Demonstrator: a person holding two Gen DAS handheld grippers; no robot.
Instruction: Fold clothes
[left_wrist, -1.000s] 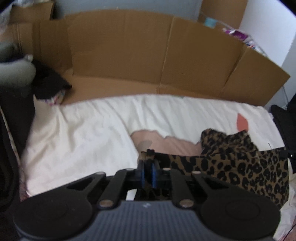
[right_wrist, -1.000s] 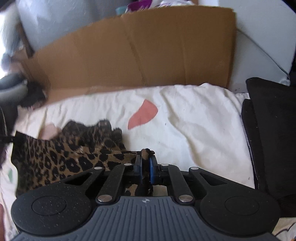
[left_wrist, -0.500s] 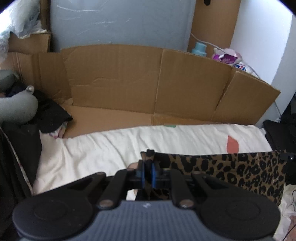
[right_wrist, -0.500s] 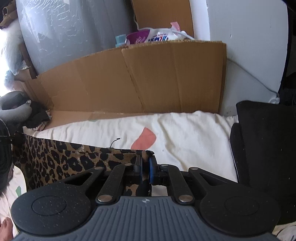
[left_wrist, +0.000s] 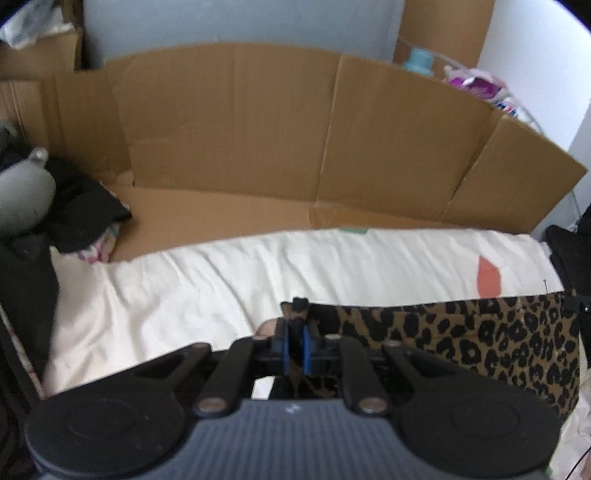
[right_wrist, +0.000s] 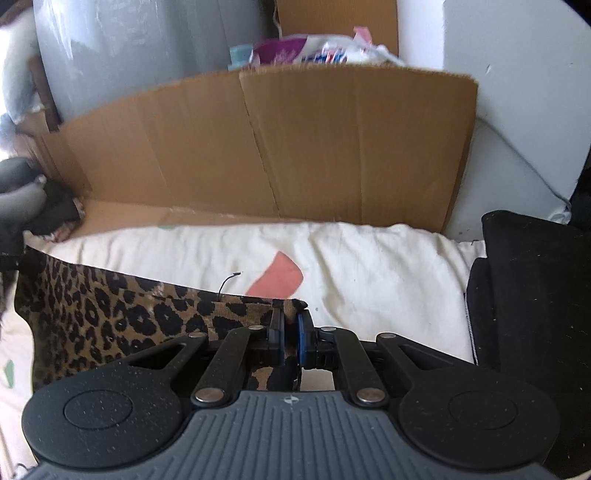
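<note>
Now each gripper, left gripper (left_wrist: 294, 334) and right gripper (right_wrist: 290, 332), pinches the leopard garment (left_wrist: 480, 336) taut.

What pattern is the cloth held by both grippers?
Leopard print, black spots on tan; cloth shows best in the right wrist view.

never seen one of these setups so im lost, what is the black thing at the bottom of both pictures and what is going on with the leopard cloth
The black thing is a hand-held gripper; a person holds one in each hand, and a camera on each looks forward along its two fingers. One picture comes from the left gripper, the other from the right gripper. Both are shut on the top edge of a leopard-print garment, one at each corner, so it is stretched between them over a cream sheet. Behind stands a flattened cardboard box; dark clothes lie at the sides.
</note>
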